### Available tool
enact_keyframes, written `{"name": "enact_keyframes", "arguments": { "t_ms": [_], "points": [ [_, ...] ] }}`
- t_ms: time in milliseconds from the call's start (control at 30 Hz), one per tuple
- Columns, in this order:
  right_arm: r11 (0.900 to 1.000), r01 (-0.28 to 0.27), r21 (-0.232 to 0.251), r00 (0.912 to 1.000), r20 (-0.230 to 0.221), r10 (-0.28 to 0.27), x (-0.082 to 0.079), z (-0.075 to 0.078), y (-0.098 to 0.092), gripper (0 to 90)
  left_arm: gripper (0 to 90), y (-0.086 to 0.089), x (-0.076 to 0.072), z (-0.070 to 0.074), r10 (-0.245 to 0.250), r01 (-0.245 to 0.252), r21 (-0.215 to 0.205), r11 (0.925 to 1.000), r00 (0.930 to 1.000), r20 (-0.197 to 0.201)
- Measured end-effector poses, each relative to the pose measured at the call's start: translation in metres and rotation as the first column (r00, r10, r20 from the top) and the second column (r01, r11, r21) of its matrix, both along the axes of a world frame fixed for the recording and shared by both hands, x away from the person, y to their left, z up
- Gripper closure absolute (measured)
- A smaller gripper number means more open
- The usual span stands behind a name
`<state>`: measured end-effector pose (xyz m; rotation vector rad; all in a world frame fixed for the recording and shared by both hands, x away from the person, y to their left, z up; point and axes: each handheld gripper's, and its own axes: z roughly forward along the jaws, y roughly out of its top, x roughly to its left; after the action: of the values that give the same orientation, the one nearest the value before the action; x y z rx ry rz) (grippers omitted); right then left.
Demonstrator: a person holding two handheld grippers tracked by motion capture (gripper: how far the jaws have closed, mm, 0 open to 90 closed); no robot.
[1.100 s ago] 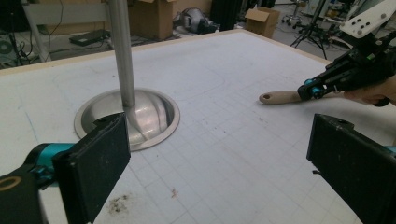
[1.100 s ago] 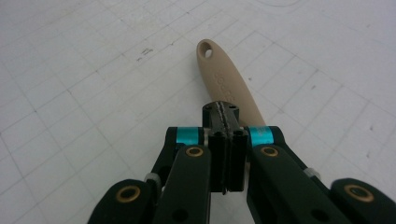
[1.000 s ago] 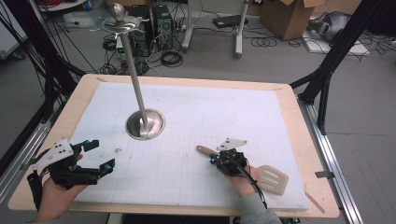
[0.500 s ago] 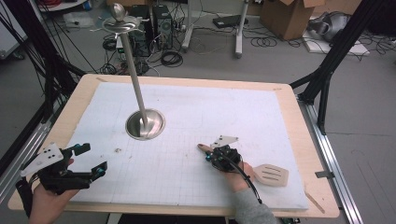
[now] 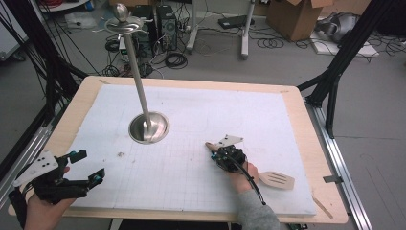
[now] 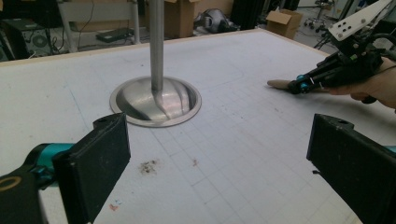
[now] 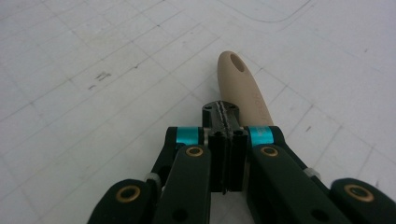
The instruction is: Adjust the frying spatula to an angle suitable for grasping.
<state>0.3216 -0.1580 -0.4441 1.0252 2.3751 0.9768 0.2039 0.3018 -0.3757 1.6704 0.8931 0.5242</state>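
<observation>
A wooden slotted spatula lies flat on the white grid mat at the near right, its handle pointing toward the far left. My right gripper sits low over that handle near its tip. Its jaws are shut pad against pad, and the handle end with its hole pokes out just beyond and beside the tips. My left gripper hovers at the near left corner, open wide with nothing between its pads. It faces the right gripper and the spatula tip.
A steel stand with a round dished base and a tall pole topped by a disc and knob rises left of centre. The mat lies on a wooden board. Boxes and cables are on the floor beyond.
My left gripper has dropped back a little toward the near left corner. The right gripper and the spatula have hardly shifted.
</observation>
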Motion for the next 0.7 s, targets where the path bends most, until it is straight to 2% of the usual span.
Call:
{"name": "enact_keyframes", "arguments": {
  "t_ms": [133,433,700],
  "points": [
    [1.000,0.011,-0.018,0.9997,0.021,-0.010,0.003,-0.001,0.001,90.0,6.6,0.002,-0.003,0.000,0.008,-0.008,0.001,1.0000,1.0000,-0.001],
    [0.999,0.047,0.002,0.9982,0.037,-0.047,0.012,-0.003,-0.003,90.0,6.6,0.007,-0.010,-0.001,0.026,-0.026,0.002,0.9997,0.9997,-0.003],
    [0.996,0.084,0.023,0.9958,0.033,-0.085,0.020,-0.003,-0.006,90.0,6.6,0.012,-0.016,-0.002,0.046,-0.046,0.003,0.9990,0.9989,-0.006]
  ]
}}
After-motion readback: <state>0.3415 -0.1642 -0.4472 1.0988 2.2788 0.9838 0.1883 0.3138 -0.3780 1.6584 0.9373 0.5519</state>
